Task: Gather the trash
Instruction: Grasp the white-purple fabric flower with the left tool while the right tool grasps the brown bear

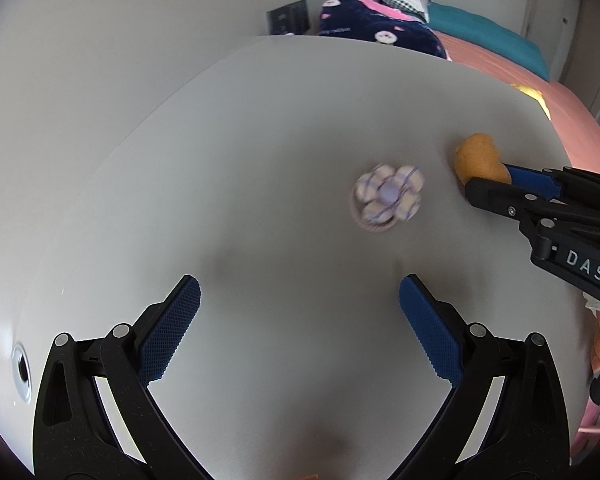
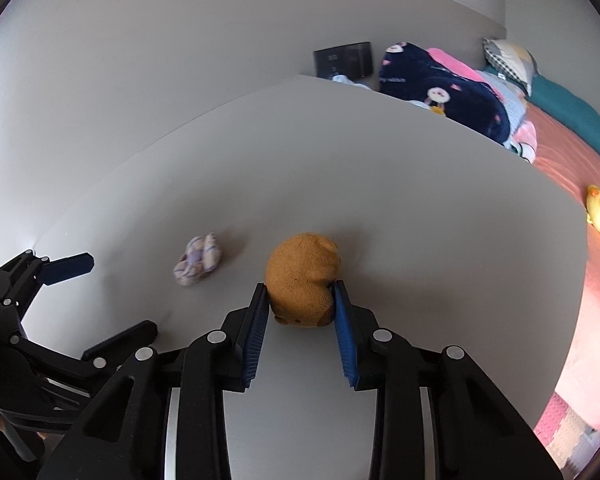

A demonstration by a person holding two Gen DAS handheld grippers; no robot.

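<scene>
On table (image 2: 420,220): right claw (image 2: 300,304) clamps orange plush (image 2: 304,276).

The right hand-held gripper (image 2: 300,300) has its blue pads pressed on both sides of an orange-brown plush toy (image 2: 302,276) resting on the white tabletop (image 2: 420,240). To its left, apart from the toy, lies a small crumpled purple-and-white cloth bundle (image 2: 198,260). Further left, the left hand-held gripper (image 2: 96,292) stands with its jaws spread. Beyond the tabletop's far edge, to the right, a bed (image 2: 560,148) carries a dark blanket (image 2: 440,88).
</scene>
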